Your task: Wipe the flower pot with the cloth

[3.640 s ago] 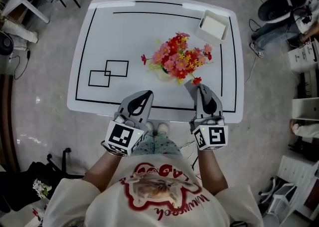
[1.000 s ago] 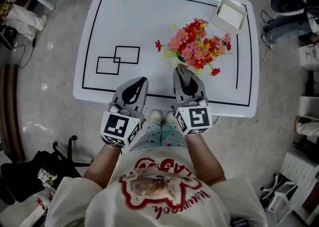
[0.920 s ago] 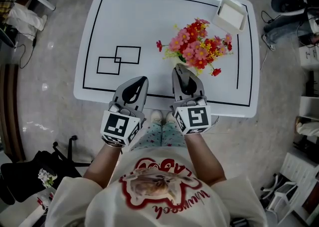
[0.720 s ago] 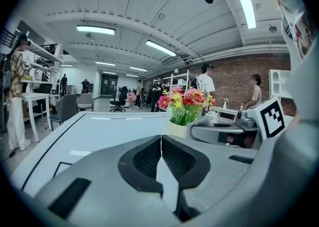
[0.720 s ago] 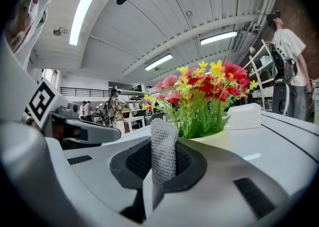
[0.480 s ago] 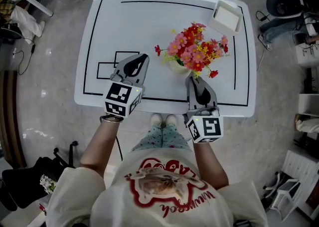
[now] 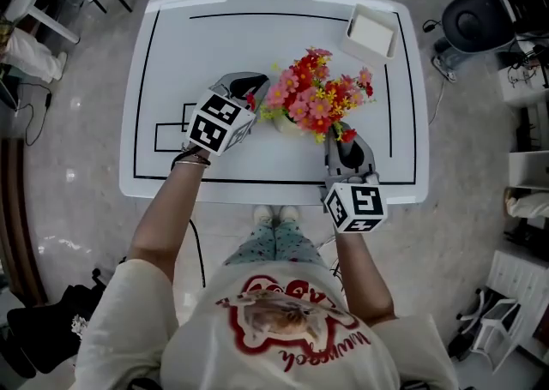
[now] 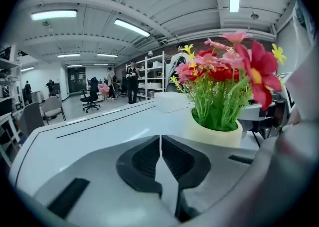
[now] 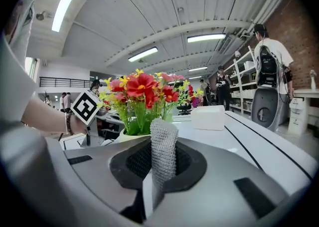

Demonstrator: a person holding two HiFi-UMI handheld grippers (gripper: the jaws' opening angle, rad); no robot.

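**Jaws flank the flower pot [image 7: 282,126]**

Left gripper [image 8: 160,138] jaws are pressed together on nothing, just beside the pot. Right gripper [image 9: 161,143] jaws are clamped on a grey mesh cloth [image 9: 163,153], near the pot's other side. The pot stands upright on the white counter [image 7: 214,45].

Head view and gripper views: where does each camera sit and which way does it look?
Head view: on the person's head, looking down at the table; both arms, left claw and right claw show.
Left gripper view: on the left claw, shut and empty, facing the flower pot.
Right gripper view: on the right claw, shut on the cloth, facing the pot's other side.
Both gripper views share the flower pot.
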